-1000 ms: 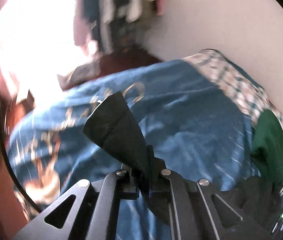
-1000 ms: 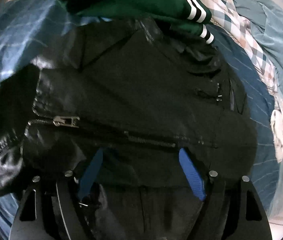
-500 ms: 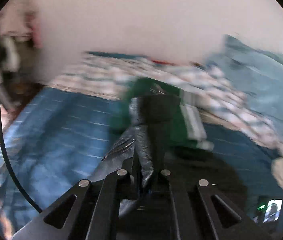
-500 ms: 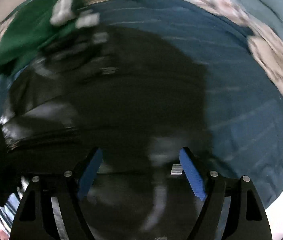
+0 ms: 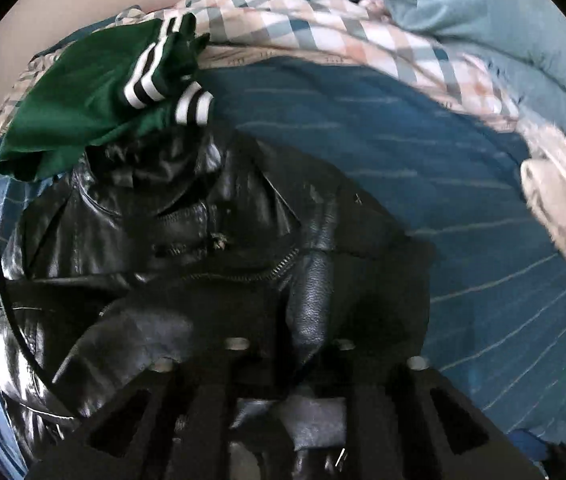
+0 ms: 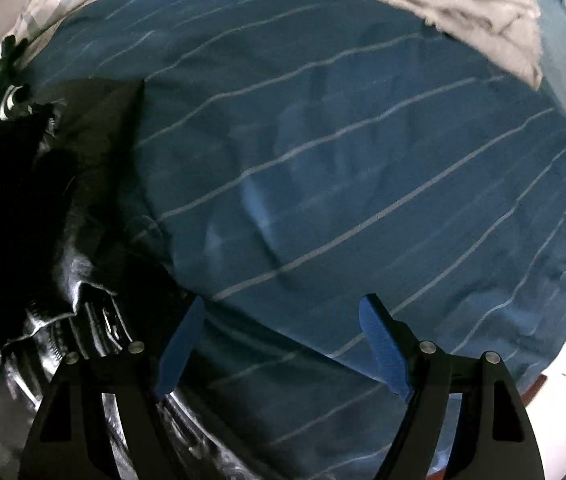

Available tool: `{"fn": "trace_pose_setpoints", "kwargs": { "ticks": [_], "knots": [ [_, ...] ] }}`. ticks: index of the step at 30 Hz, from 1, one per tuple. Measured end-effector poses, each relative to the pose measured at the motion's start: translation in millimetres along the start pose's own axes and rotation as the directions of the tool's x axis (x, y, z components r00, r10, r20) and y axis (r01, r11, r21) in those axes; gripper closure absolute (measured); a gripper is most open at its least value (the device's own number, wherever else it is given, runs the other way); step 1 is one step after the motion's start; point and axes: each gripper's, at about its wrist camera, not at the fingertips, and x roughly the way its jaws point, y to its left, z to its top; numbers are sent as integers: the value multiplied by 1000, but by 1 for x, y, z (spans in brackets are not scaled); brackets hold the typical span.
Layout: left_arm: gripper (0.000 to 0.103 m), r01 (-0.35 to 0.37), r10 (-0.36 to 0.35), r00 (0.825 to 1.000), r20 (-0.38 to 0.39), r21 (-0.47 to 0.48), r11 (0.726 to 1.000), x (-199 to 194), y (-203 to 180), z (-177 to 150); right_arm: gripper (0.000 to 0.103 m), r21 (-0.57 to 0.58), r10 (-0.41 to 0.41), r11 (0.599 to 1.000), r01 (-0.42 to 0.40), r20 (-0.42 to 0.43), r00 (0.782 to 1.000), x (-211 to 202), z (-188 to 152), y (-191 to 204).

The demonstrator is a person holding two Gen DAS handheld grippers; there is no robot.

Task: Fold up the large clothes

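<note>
A black leather jacket point(image 5: 187, 248) lies crumpled on a blue striped bed sheet point(image 5: 463, 216). My left gripper point(image 5: 291, 356) is shut on a strip of the jacket's leather, which runs up between its fingers; the fingertips are hidden by the leather. In the right wrist view the jacket point(image 6: 43, 208) lies at the left edge. My right gripper point(image 6: 283, 340) is open and empty, its blue pads point(image 6: 383, 356) hovering over the bare sheet point(image 6: 343, 168) just right of the jacket.
A green garment with black-and-white striped cuffs point(image 5: 95, 92) lies beyond the jacket. A checked cloth point(image 5: 323, 28), a light blue blanket point(image 5: 503, 32) and a white fuzzy cloth point(image 5: 559, 200) point(image 6: 463, 12) lie along the far and right sides. The bed edge shows at lower right point(image 6: 563, 344).
My left gripper swung round from the bed's far side and came down over the jacket, still holding the leather. My right gripper moved off the jacket to the right, over bare sheet.
</note>
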Motion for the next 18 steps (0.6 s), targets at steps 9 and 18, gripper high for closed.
{"fn": "trace_pose_setpoints", "kwargs": {
  "ticks": [9, 18],
  "knots": [
    [0, -8, 6, 999, -33, -46, 999, -27, 23, -9, 21, -28, 202, 979, -203, -37, 979, -36, 8, -20],
    [0, -328, 328, 944, -29, -156, 932, -98, 154, -57, 55, -46, 474, 876, -480, -95, 875, -36, 90, 32]
  ]
}}
